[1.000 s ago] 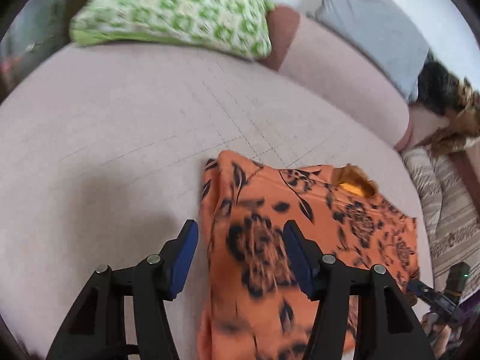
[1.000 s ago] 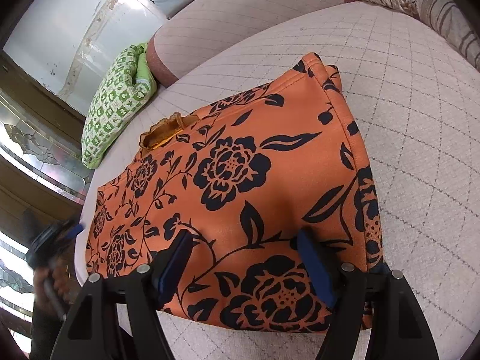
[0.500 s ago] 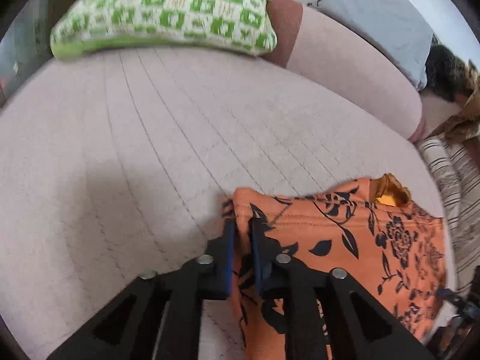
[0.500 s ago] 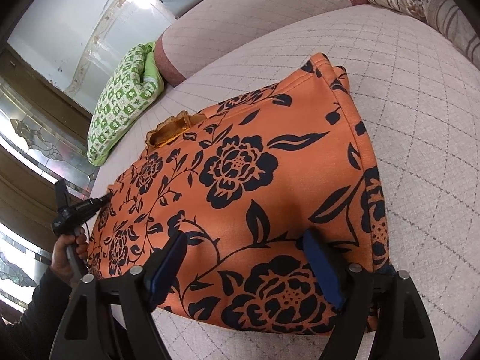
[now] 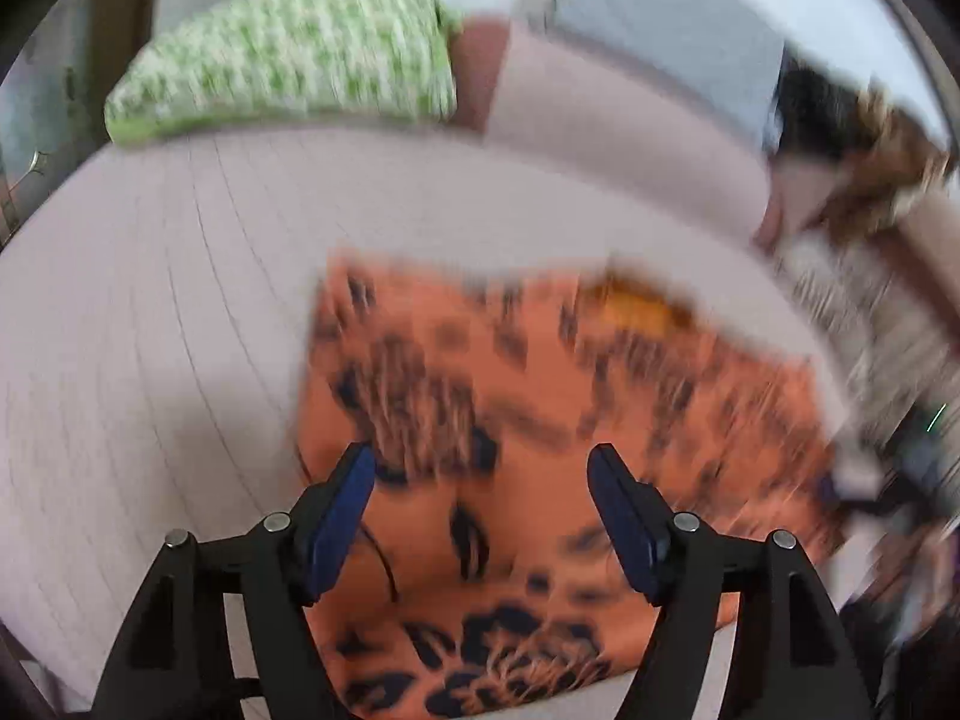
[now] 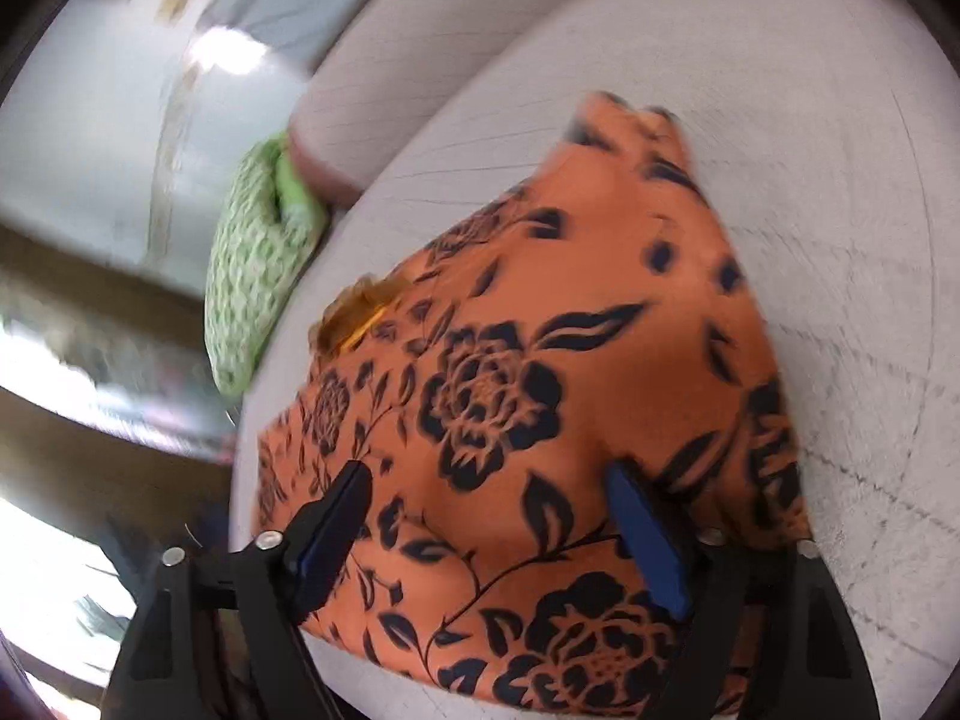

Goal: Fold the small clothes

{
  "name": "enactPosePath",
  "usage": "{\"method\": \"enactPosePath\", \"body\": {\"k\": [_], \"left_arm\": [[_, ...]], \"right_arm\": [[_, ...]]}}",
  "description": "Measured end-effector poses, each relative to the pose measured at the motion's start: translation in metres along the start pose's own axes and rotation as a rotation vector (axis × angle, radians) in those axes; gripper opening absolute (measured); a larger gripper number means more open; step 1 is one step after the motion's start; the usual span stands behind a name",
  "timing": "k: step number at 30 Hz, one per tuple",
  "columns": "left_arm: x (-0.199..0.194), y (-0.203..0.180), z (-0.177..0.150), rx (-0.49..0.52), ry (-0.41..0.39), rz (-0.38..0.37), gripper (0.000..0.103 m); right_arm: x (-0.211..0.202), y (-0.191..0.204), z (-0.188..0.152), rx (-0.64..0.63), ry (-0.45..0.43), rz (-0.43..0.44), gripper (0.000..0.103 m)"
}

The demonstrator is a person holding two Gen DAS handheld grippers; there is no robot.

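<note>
**Two grippers wide, nothing held**

One orange flowered garment (image 6: 540, 396) lies flat on the pale quilted sofa seat (image 6: 810, 192), already in a rough rectangle. A green patterned cushion (image 5: 288, 54) sits well apart from it, at 11 o'clock in the left view.

Left gripper (image 5: 480, 504): jaws opening, cloth under the gap, pads not pressing on it. Frame is motion-blurred, so detail is poor.
Right gripper (image 6: 489, 522): jaws spread wide over the near part of the garment, pads clear of the cloth. No grip.

Handling, my read: thin, light, limp fabric. It won't hold shape, will sag and drag if lifted by one point, and may slide on itself where layers stack. Not fragile.

Where to grab: pinch edges or corners, all layers together. Far corner sits at 12 o'clock in the right view (image 6: 630, 120); the yellow collar bit (image 6: 354, 312) shows at 10 o'clock. Take two corners of one edge, one per gripper, to keep the fold square.
</note>
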State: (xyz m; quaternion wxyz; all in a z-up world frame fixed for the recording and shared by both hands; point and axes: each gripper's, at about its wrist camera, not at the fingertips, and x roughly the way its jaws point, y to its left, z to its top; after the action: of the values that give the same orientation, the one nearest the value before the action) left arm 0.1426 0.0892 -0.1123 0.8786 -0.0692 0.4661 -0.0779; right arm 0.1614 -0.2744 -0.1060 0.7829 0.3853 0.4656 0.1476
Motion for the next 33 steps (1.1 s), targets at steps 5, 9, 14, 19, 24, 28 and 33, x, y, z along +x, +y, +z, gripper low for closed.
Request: {"method": "enactPosePath", "body": {"k": [5, 9, 14, 19, 24, 28, 33], "left_arm": [[0.009, -0.02, -0.017, 0.117, -0.008, 0.07, 0.074], [0.011, -0.013, -0.015, 0.078, -0.006, 0.036, 0.074], [0.012, -0.012, -0.017, 0.092, -0.013, 0.04, 0.075], [0.013, -0.016, -0.015, 0.1, 0.001, 0.059, 0.077], [0.01, -0.014, -0.015, 0.068, 0.003, 0.05, 0.077], [0.008, -0.014, -0.017, 0.065, 0.007, 0.049, 0.077], [0.007, -0.014, -0.018, 0.067, 0.012, 0.053, 0.077]], "right_arm": [[-0.009, 0.042, 0.034, -0.134, -0.014, 0.053, 0.083], [0.029, -0.013, 0.087, 0.002, 0.0, -0.044, 0.08], [0.014, -0.01, 0.094, 0.066, -0.055, 0.092, 0.067], [0.04, -0.037, 0.111, 0.15, -0.069, 0.003, 0.067], [0.018, 0.02, 0.081, -0.059, -0.079, -0.056, 0.071], [0.003, 0.038, 0.033, -0.133, -0.025, -0.059, 0.072], [0.004, 0.004, -0.006, -0.123, 0.017, -0.173, 0.075]]}}
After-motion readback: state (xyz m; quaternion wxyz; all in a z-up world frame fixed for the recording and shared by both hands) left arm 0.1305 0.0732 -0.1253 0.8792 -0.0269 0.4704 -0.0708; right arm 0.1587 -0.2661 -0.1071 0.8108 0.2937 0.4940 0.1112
